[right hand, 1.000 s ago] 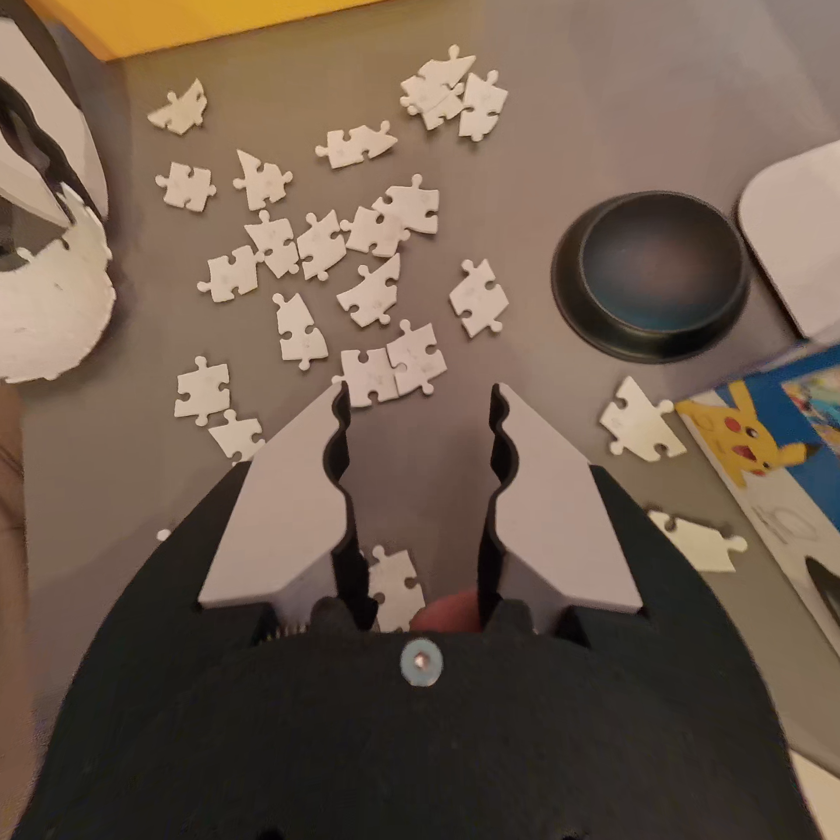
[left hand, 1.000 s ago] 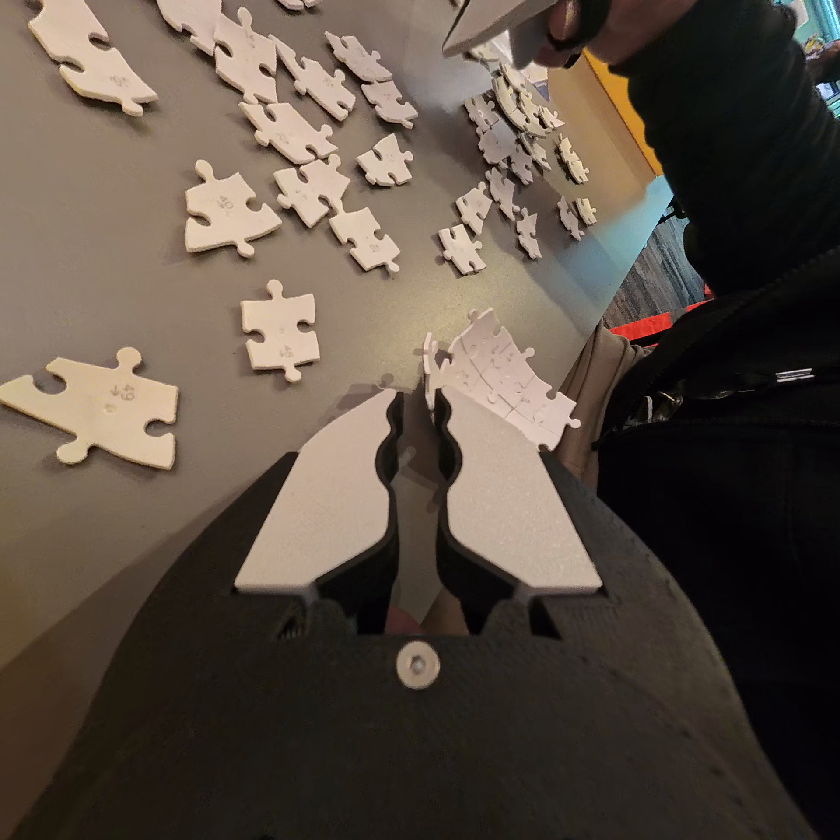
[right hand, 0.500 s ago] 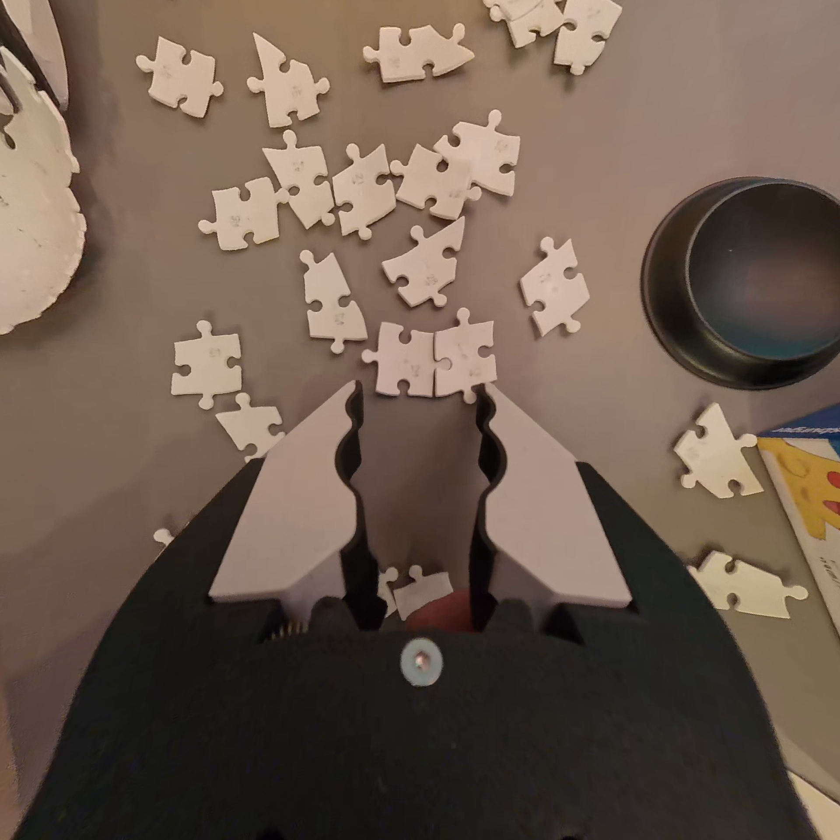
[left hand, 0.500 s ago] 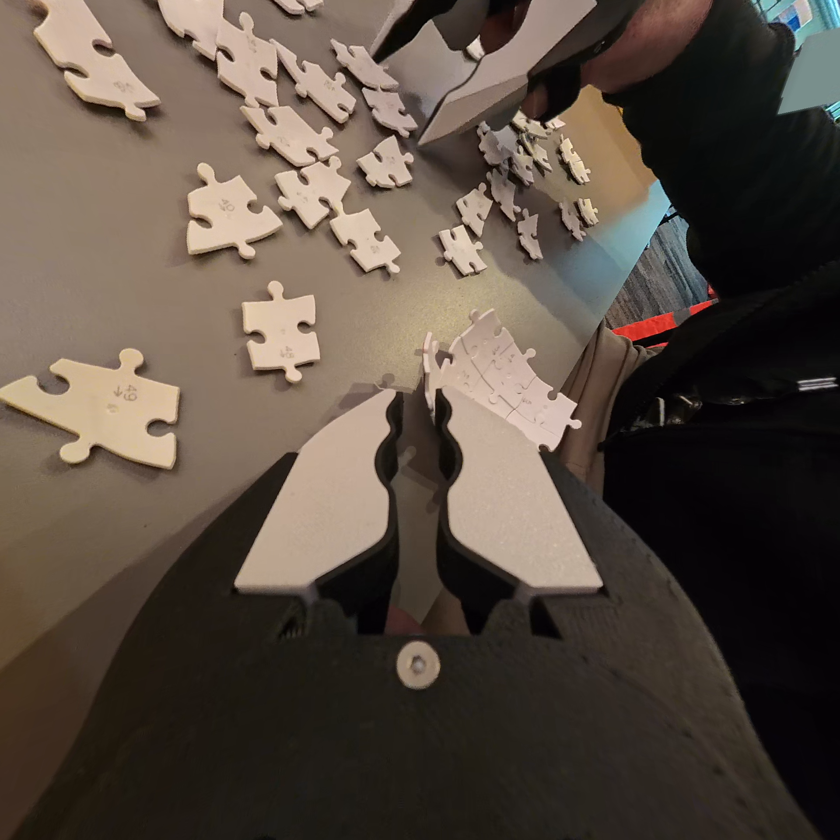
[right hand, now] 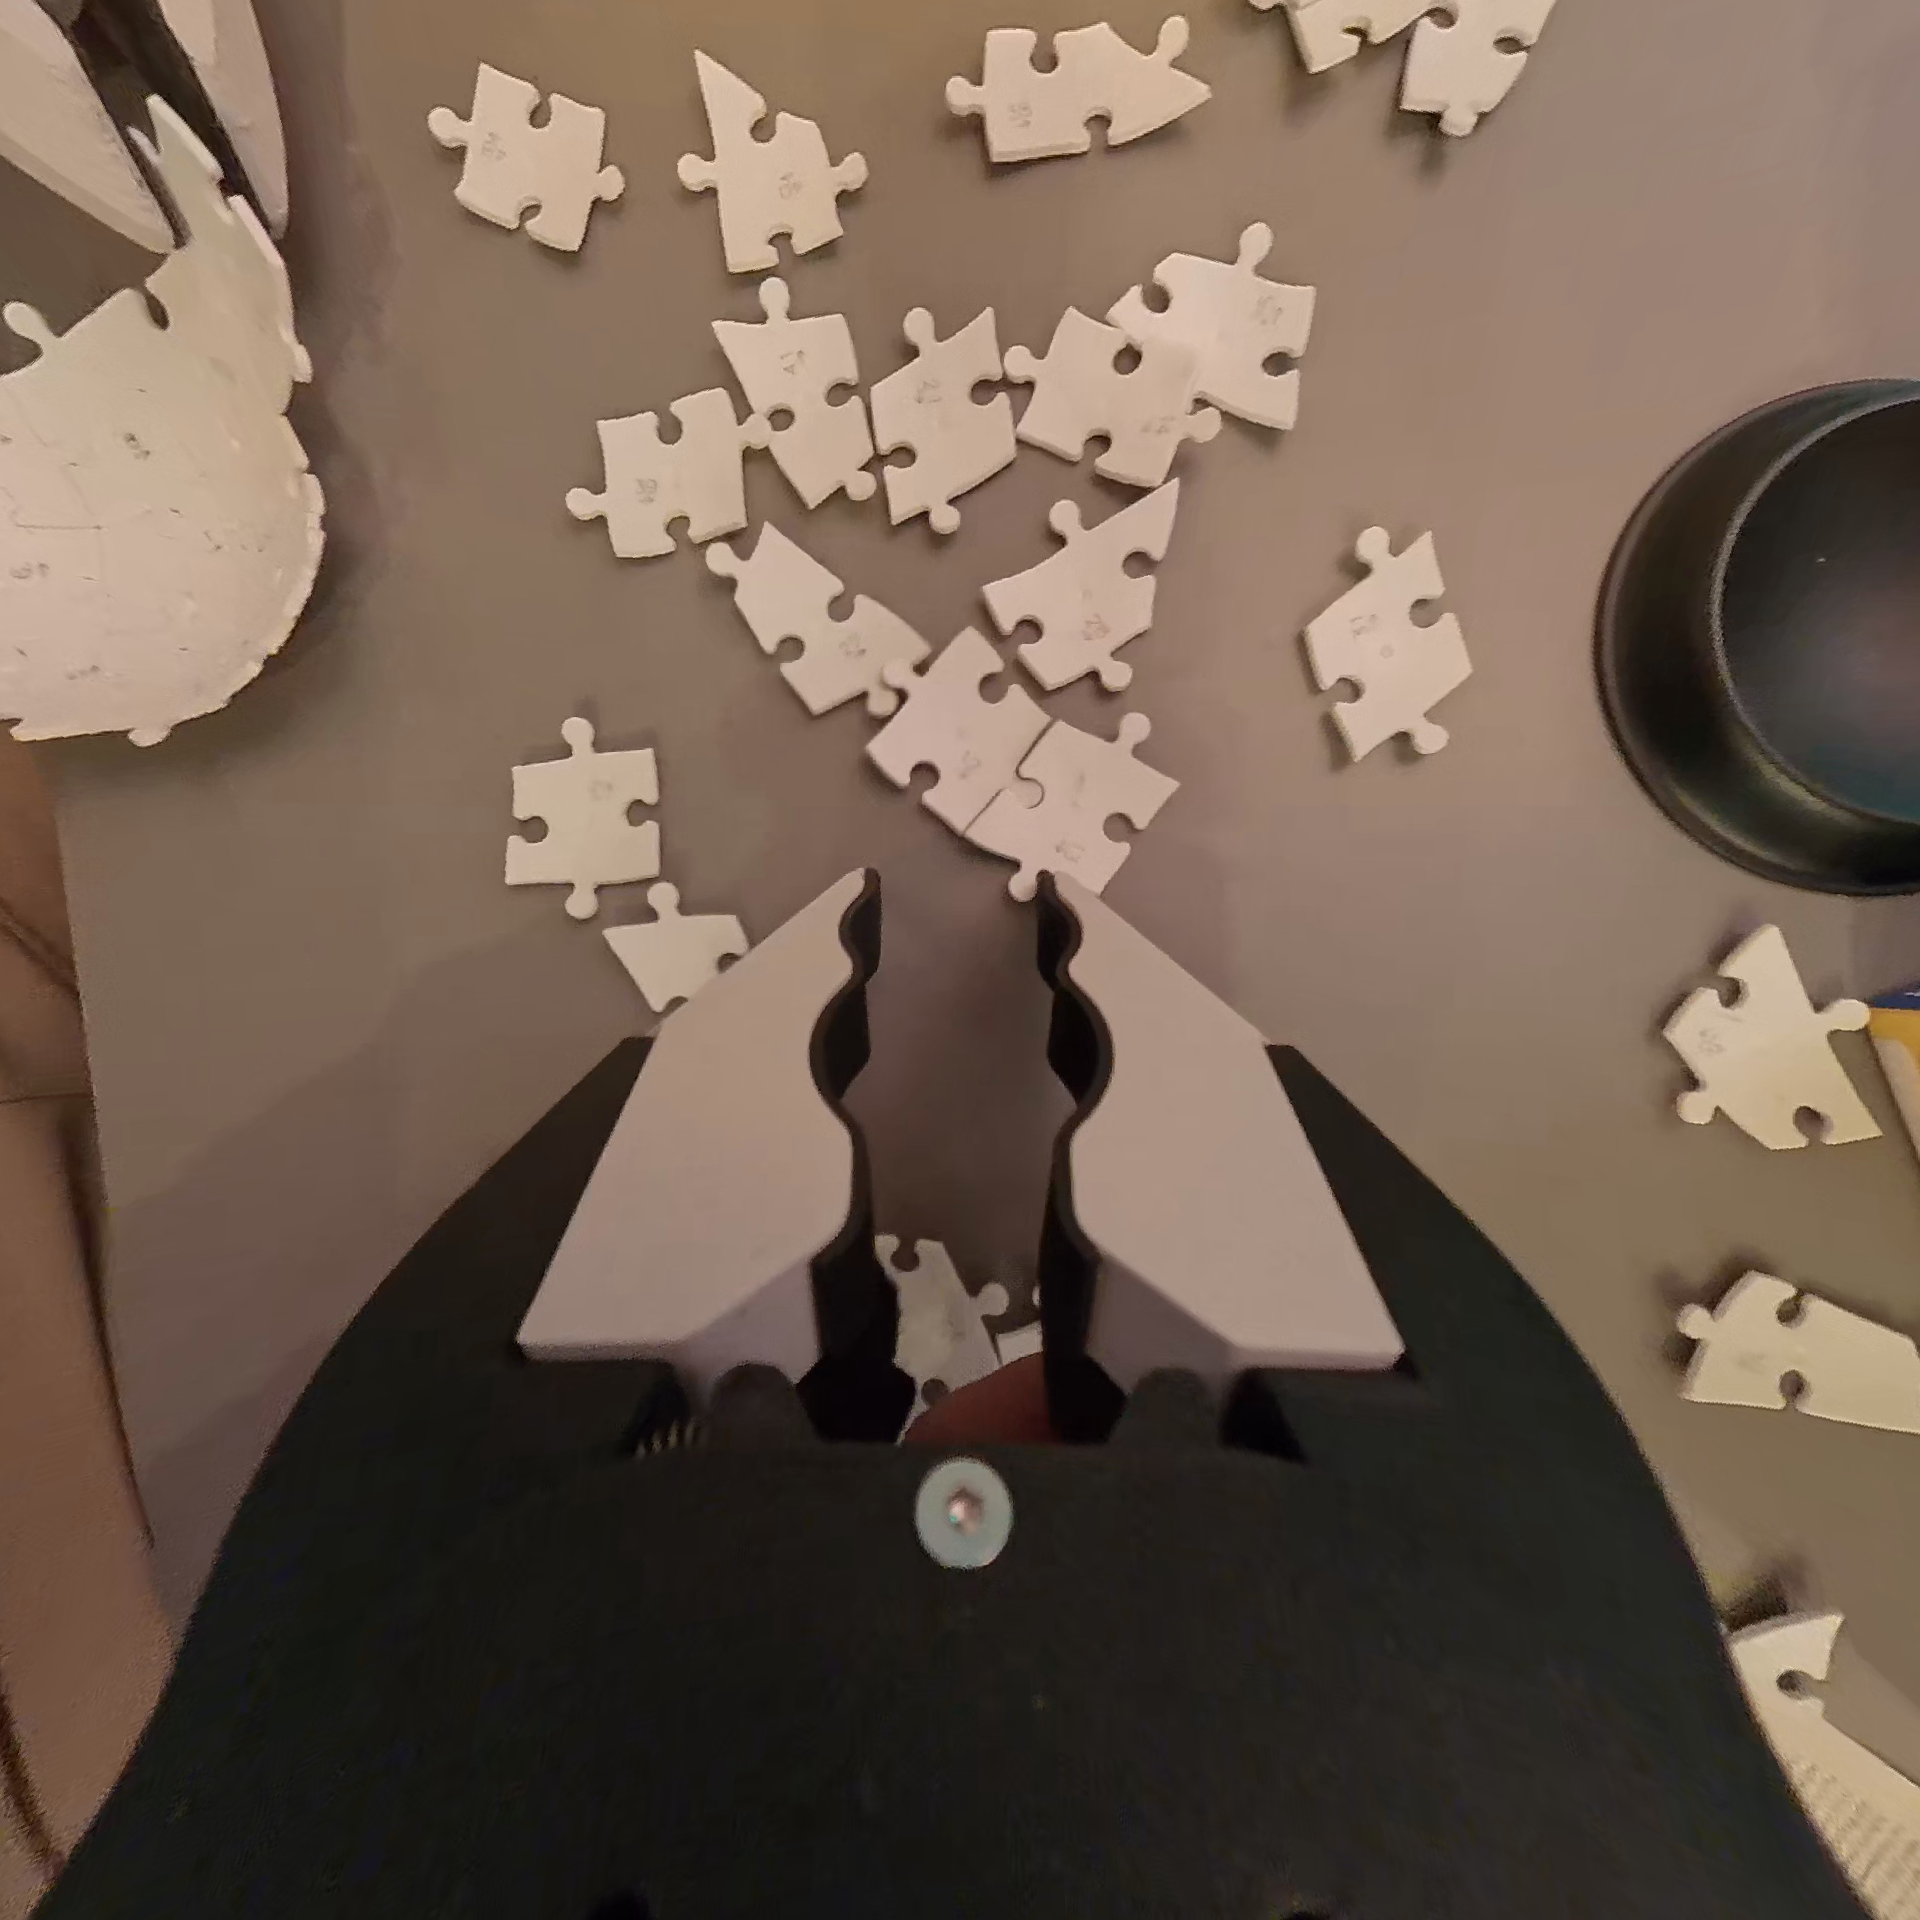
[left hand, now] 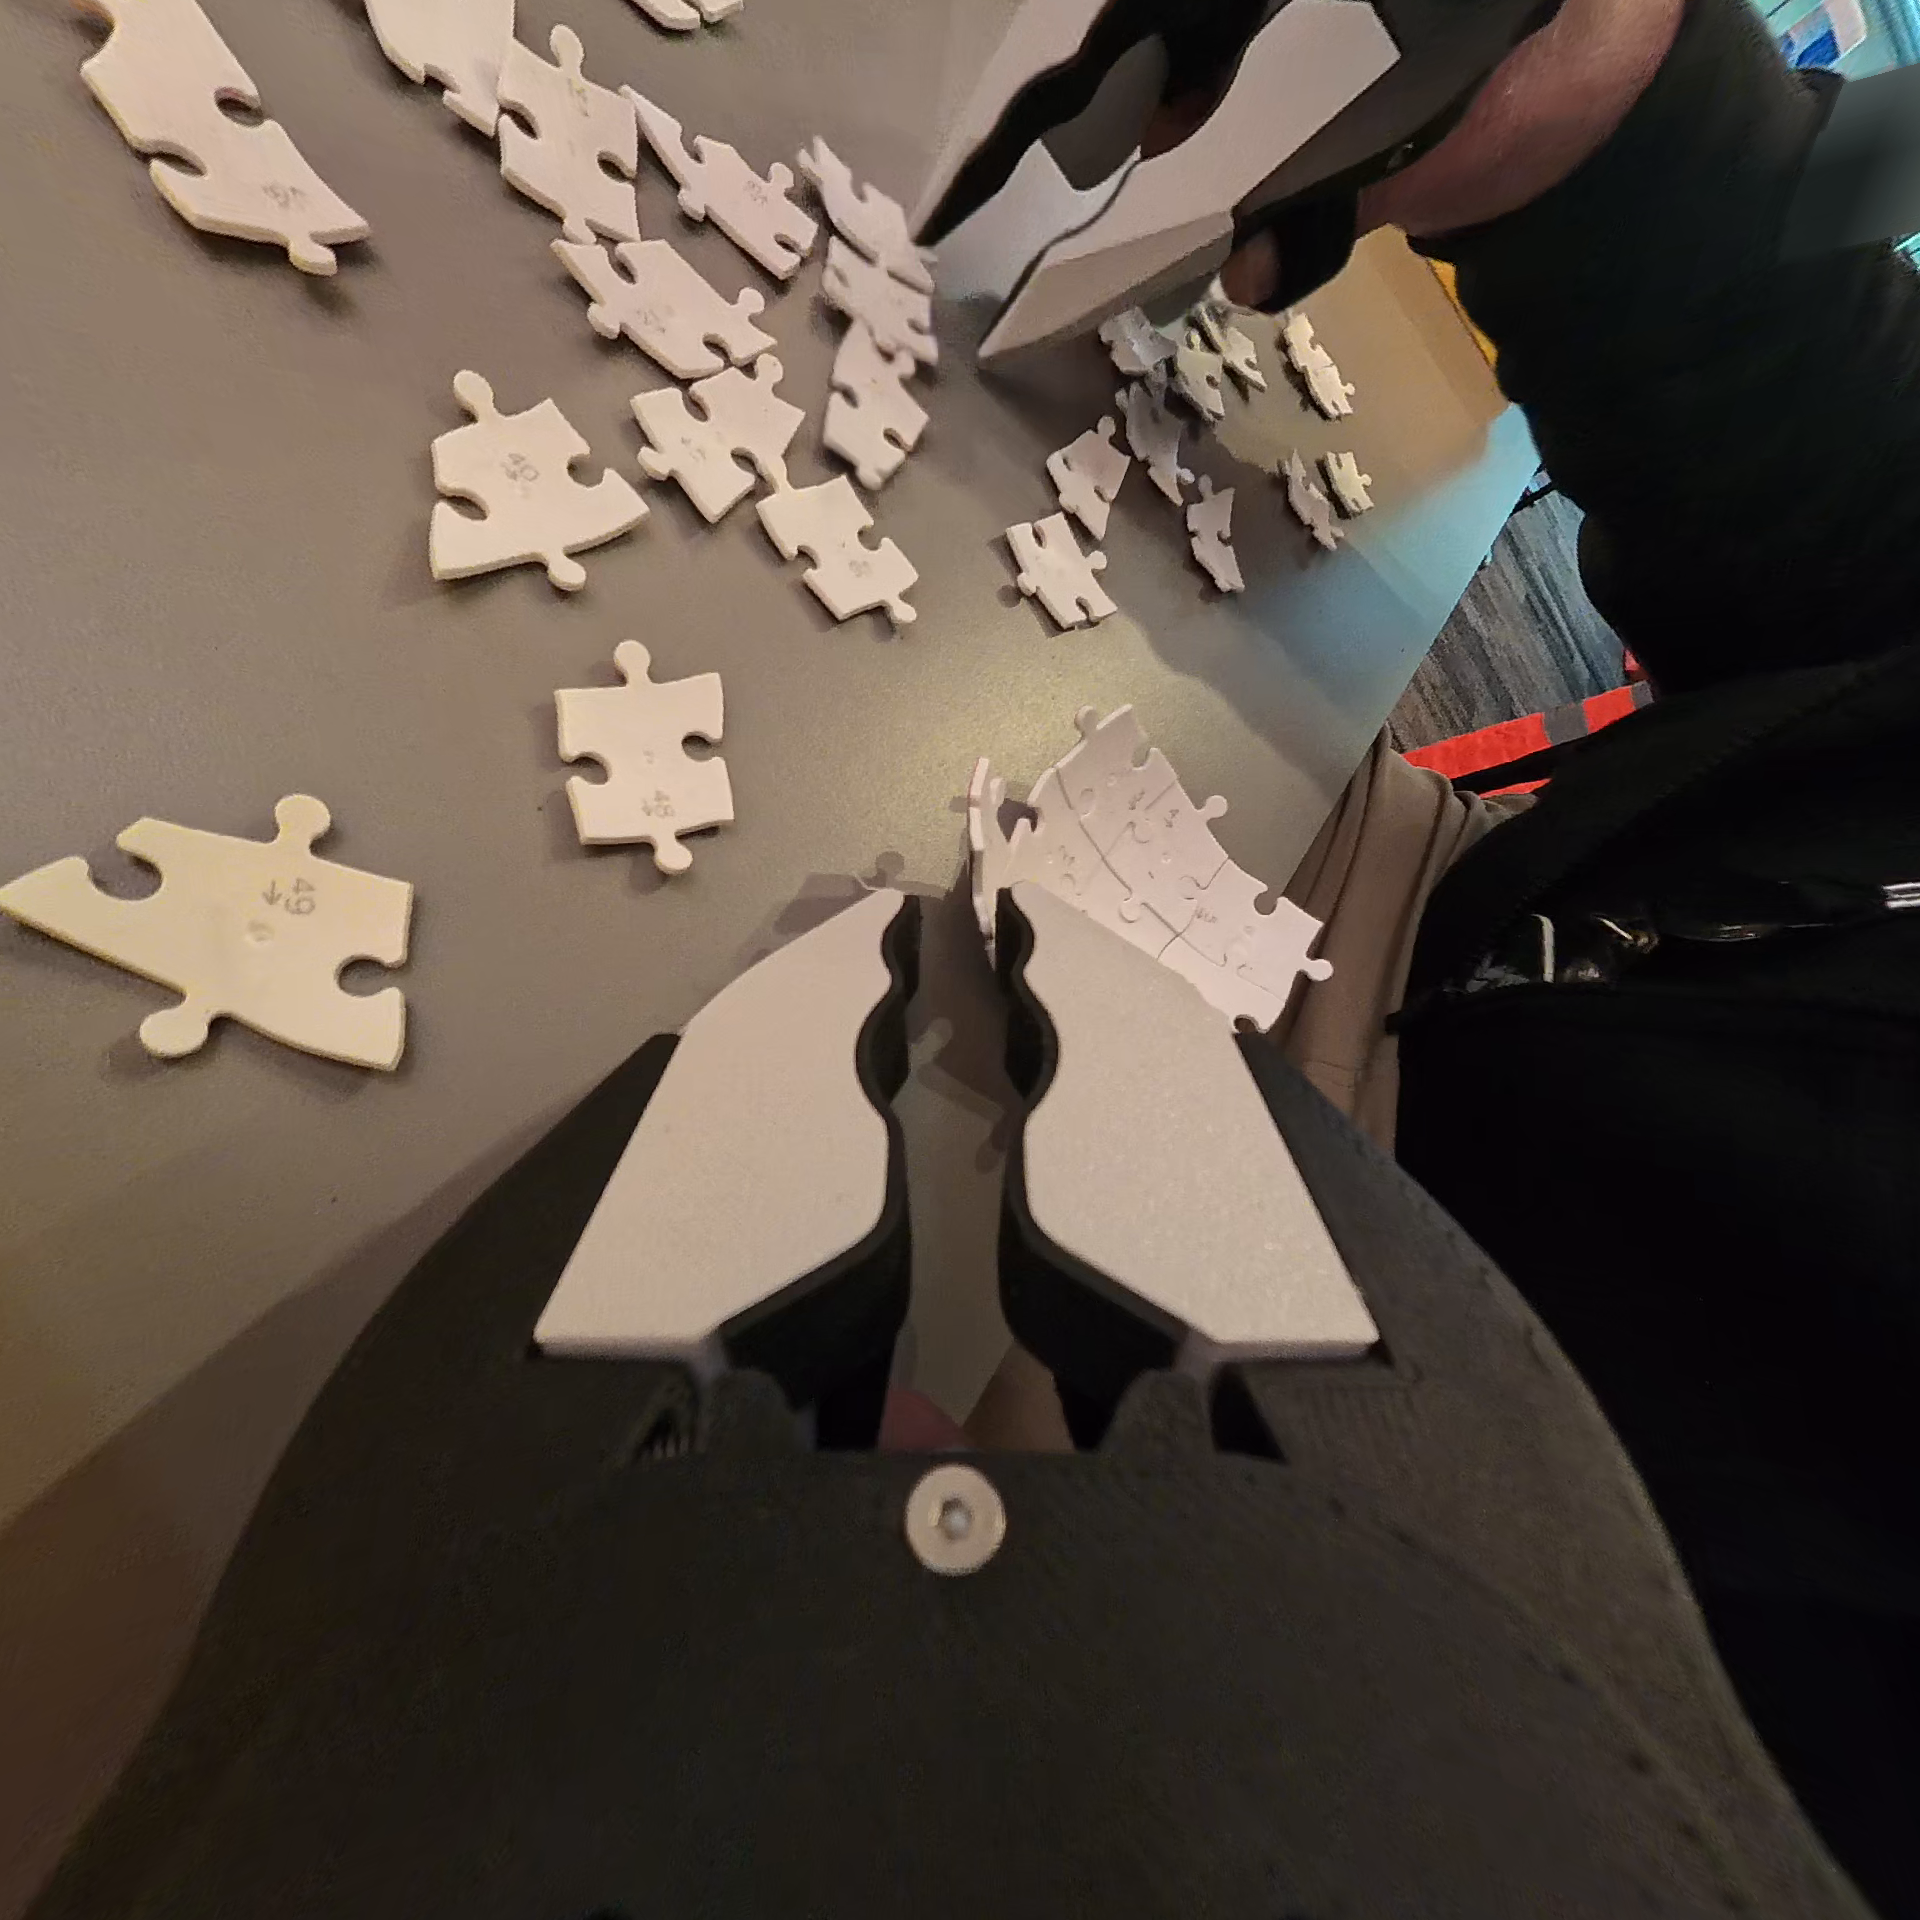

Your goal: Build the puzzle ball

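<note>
While nipping the partial ball (left hand: 1148, 873), left gripper (left hand: 954, 914); right gripper (right hand: 954, 891) half-open, seemingly empty.

A black round bowl (right hand: 1766, 644) is seen on the grey table (right hand: 416, 1039) at the right edge, a blue-and-yellow printed sheet (right hand: 1896, 1060) is partly shown below it, and an orange-red object (left hand: 1507, 743) is glimpsed past the table edge.
</note>
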